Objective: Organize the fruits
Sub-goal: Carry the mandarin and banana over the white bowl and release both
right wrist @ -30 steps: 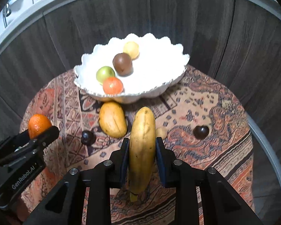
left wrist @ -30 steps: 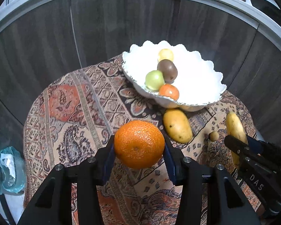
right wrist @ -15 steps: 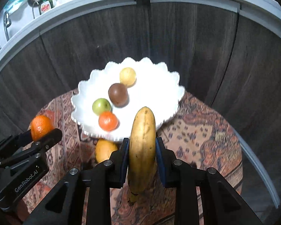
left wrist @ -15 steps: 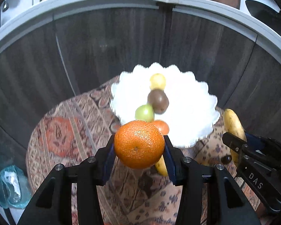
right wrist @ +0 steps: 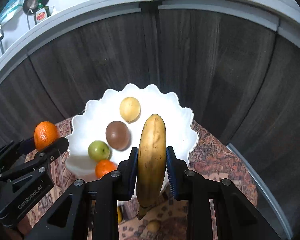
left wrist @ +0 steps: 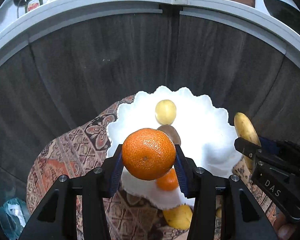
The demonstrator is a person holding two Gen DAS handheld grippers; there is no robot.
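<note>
Right wrist view gives you the white scalloped bowl (right wrist: 182,108) as landmark: your right gripper (right wrist: 152,165) has its fingers clamped on the banana (right wrist: 152,156) over the bowl's near rim. Your left gripper (left wrist: 149,160) pinches the orange (left wrist: 148,153) above the near edge. Inside sit a brown fruit (right wrist: 117,135), yellow fruit (right wrist: 130,109), green fruit (right wrist: 98,150) and small tangerine (right wrist: 105,168).

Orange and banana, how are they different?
The orange is round and bright orange; the banana is long and brownish yellow. The left gripper holds the orange, the right gripper the banana. Both are clamped above the white bowl.
</note>
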